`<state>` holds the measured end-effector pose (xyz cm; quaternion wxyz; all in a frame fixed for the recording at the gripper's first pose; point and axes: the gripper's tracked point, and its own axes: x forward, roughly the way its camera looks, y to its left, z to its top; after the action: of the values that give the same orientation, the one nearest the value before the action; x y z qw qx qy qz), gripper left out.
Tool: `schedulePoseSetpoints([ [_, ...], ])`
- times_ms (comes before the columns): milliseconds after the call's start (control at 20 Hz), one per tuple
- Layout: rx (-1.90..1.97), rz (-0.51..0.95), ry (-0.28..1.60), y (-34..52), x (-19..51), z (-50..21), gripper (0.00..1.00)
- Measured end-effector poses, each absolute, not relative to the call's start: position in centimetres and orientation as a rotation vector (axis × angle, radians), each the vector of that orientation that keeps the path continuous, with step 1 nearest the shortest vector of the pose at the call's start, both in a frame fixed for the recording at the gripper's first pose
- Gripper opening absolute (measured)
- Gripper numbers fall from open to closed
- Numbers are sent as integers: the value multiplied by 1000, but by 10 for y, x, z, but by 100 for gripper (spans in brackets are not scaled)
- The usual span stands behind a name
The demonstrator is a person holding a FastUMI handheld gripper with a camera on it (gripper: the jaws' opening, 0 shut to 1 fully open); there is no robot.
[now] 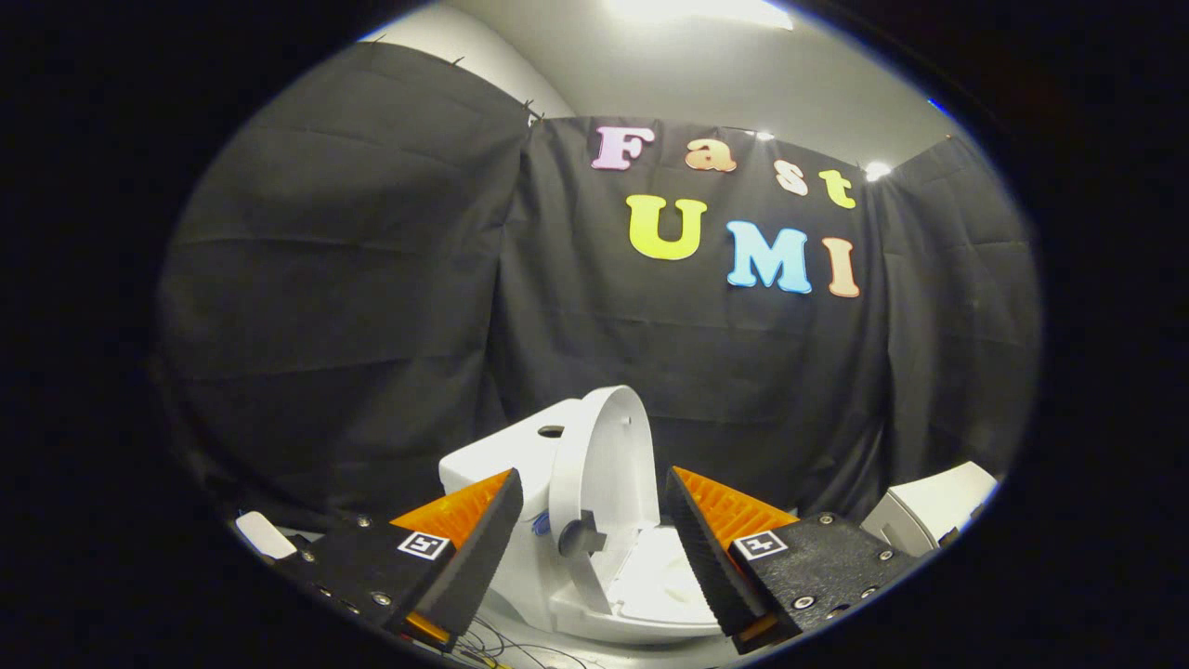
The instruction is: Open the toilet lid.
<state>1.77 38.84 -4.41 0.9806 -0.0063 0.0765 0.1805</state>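
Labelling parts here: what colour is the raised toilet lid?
White, seen best in the gripper view: the toilet lid stands upright beyond the open gripper.

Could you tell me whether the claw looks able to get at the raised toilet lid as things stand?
Probably yes: the claw is open, and the upright toilet lid stands just ahead between its fingers, with nothing in between.

Fisheye rides hand-held gripper (pixel 590 548), faces forward, close above toilet (pixel 594 520), toward booth wall (pixel 372 279).
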Motion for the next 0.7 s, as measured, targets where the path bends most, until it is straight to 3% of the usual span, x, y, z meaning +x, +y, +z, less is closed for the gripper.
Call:
schedulePoseSetpoints([
  [250,-1,353,34,304,27,3,95],
  [700,29,304,-38,134,43,11,95],
])
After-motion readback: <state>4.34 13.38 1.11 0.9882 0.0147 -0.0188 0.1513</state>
